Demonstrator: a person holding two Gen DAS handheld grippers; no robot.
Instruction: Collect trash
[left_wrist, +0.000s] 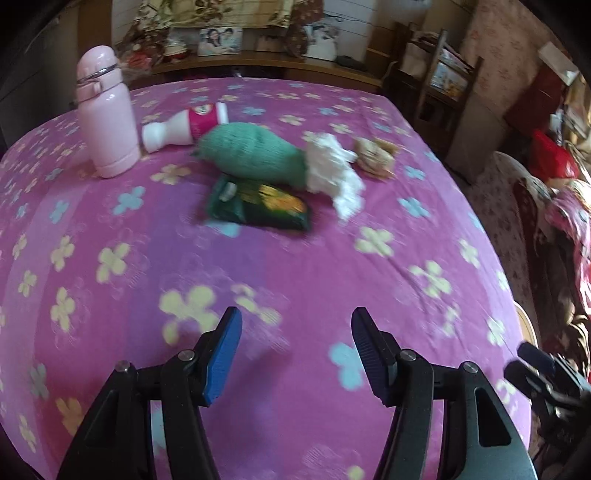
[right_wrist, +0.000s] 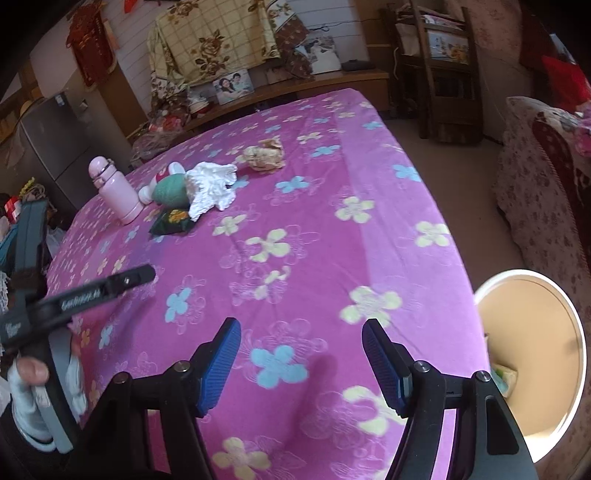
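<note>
The trash lies in a cluster at the far side of the bed (right_wrist: 295, 258): a white tissue wad (left_wrist: 334, 173), a dark green snack wrapper (left_wrist: 258, 206) just in front of it, a crumpled brown paper ball (left_wrist: 375, 157) to its right, and a toppled white-and-pink bottle (left_wrist: 184, 125) behind; a green knitted item (left_wrist: 255, 155) touches the tissue and overlaps the wrapper, and a pink flask (left_wrist: 105, 125) stands upright at the left.

Handling, as judged: tissue and paper ball are light, soft and compressible, so pinch across the bulk; the wrapper is thin, slick and flat, so take it by a raised edge; the bottle is rigid and may roll, so grip across its waist.

The left gripper (left_wrist: 295, 354) hovers over the near bedspread, fingers apart and holding nothing; the right gripper (right_wrist: 301, 358) likewise, fingers apart, nothing between them; both are well apart from the cluster.

The pink flowered bedspread is soft and will yield under pressure; a round white bin (right_wrist: 576, 332) stands on the floor beside the bed's right edge; shelves, a fridge and a sofa surround the bed.
</note>
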